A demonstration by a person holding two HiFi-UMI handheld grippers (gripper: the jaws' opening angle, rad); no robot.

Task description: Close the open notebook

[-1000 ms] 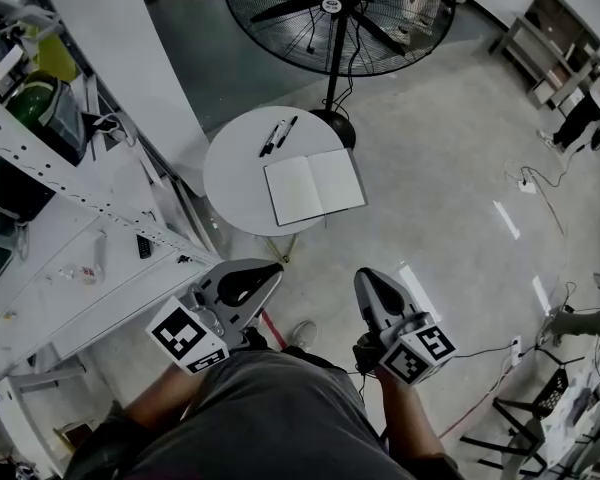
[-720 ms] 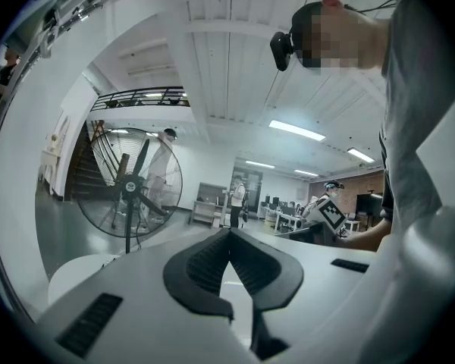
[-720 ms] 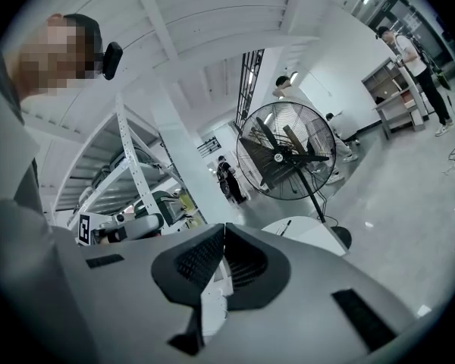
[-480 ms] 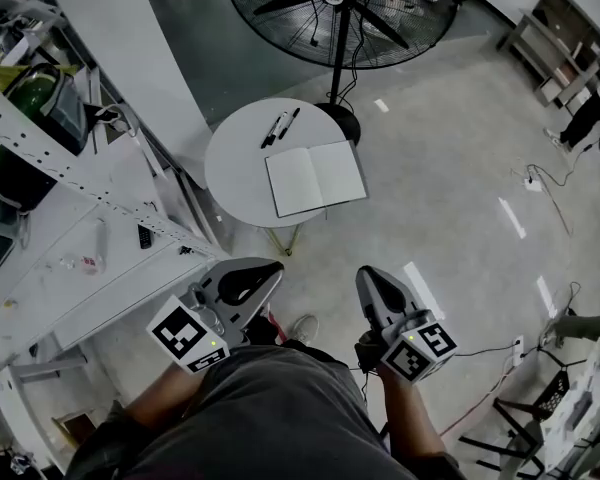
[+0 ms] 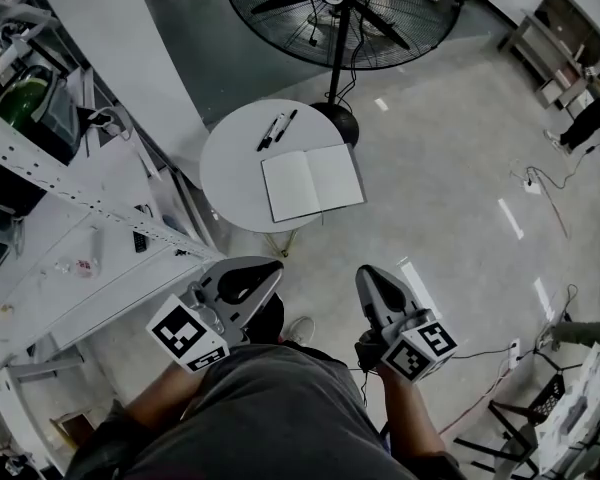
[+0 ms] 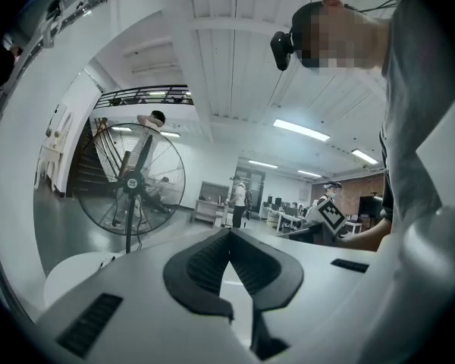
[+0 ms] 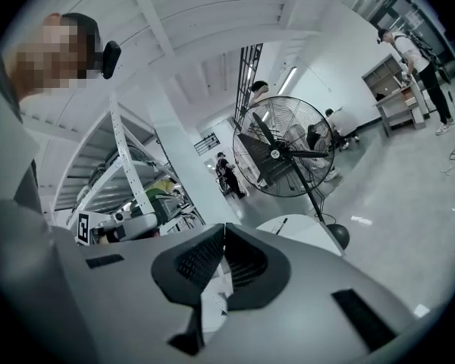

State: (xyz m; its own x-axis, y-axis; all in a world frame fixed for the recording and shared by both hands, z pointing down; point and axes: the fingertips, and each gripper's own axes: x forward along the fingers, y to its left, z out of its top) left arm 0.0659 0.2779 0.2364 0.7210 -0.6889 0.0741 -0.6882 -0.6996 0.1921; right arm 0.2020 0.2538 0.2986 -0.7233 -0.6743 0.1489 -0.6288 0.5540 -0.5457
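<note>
An open notebook (image 5: 312, 182) with blank white pages lies flat on a small round white table (image 5: 230, 158), at the table's right side. Two black pens (image 5: 277, 128) lie on the table beyond it. Both grippers hover close to the person's body, well short of the table. The left gripper (image 5: 273, 267) is shut, its tips meeting with nothing between them (image 6: 229, 232). The right gripper (image 5: 366, 273) is also shut and empty (image 7: 224, 226). In the right gripper view the table (image 7: 311, 230) and a pen (image 7: 277, 224) show past the jaws.
A large floor fan (image 5: 340, 8) stands just behind the table. White metal shelving (image 5: 70, 198) loaded with gear runs along the left, close to the table. Cables (image 5: 540, 183) trail over the shiny floor at right, and a person (image 5: 590, 108) stands at the far right.
Both grippers stay where they were, still shut. Only the head view has drifted a little, so the table and notebook sit slightly further left.
</note>
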